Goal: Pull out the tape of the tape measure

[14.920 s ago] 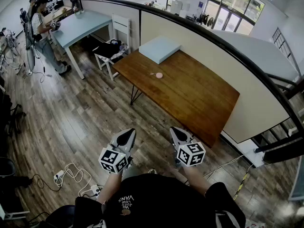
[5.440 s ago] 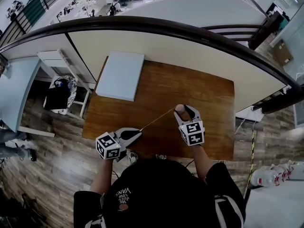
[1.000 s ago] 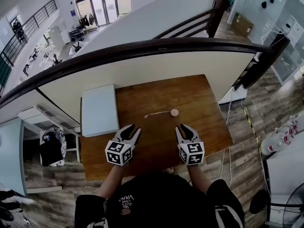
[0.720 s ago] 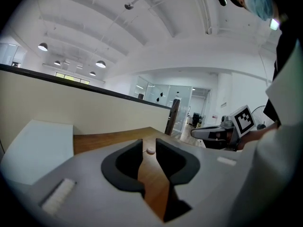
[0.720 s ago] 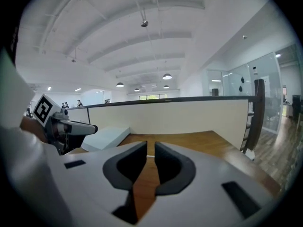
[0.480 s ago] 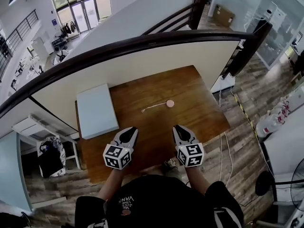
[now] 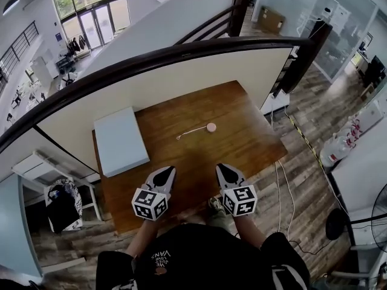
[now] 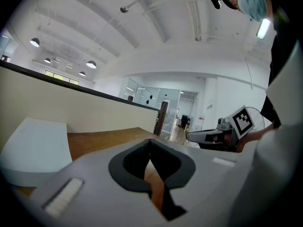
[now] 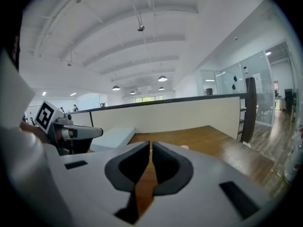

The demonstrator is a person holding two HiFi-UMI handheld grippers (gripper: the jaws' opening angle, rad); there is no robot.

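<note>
On the brown wooden tabletop (image 7: 242, 150), well ahead of both grippers, lies the small round pink tape measure (image 7: 211, 127), a short length of its tape (image 7: 191, 132) drawn out leftward. The left gripper (image 7: 165, 173) has its fingers (image 8: 130, 167) clenched together, empty. The right gripper (image 7: 222, 169) is closing its fingers (image 9: 125, 167), with a thin gap and nothing between them.

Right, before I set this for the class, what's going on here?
A person stands at the near edge of a wooden table with a gripper in each hand. The left gripper is shut and empty; the right gripper is closing its jaws with nothing between them. The pink tape measure lies further out on the table, touched by neither, a short length of tape drawn out to its left. A pale flat box sits at the table's left end.
</note>
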